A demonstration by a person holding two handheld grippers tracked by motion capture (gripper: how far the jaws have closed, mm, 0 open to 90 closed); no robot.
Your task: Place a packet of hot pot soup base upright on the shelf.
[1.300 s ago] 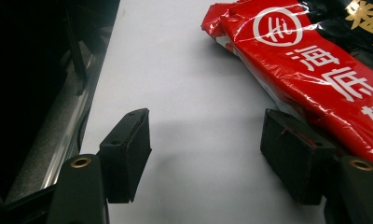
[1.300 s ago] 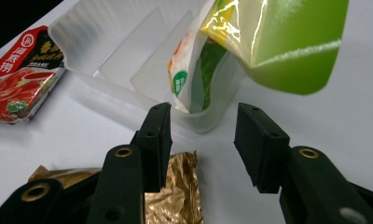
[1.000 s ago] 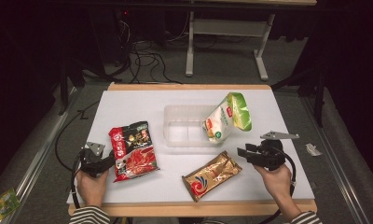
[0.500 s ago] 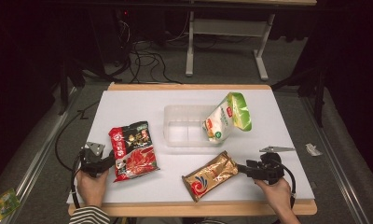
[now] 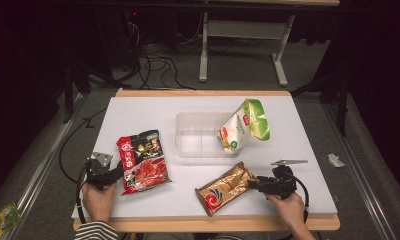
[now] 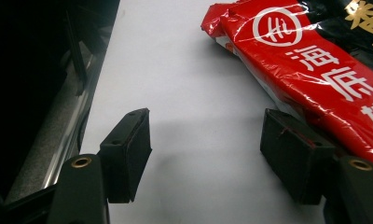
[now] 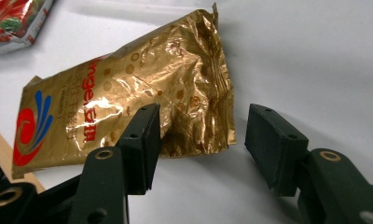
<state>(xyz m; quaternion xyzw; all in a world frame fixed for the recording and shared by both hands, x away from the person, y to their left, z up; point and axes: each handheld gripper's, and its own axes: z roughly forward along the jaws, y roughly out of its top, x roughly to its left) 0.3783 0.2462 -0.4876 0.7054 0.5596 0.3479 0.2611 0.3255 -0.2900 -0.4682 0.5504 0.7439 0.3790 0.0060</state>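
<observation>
On the white table (image 5: 298, 125), the right gripper (image 7: 201, 140) – jaws just opened wide, holding nothing – brackets the crinkled gold foil packet's (image 7: 124, 112) corner. That slick foil may slip free. The left gripper (image 6: 205, 149) gapes empty beside the glossy red plastic pouch (image 6: 310, 60).

Clear plastic bin (image 5: 200, 135) mid-table (image 5: 138, 107); green-white pouch (image 5: 245, 125) leaning in it; scrap (image 5: 335, 160) on floor.

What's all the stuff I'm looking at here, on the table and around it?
Table: one, white top with wooden edge, centre.
Clear bin: one, see-through plastic, middle of the table.
Green and white pouch: one, leaning in the bin's right end.
Red packet: one, red and black, lying at the left.
Gold packet: one, gold foil, lying at the front.
Left gripper: one, black, open beside the red packet.
Right gripper: one, black, open at the gold packet's end.
</observation>
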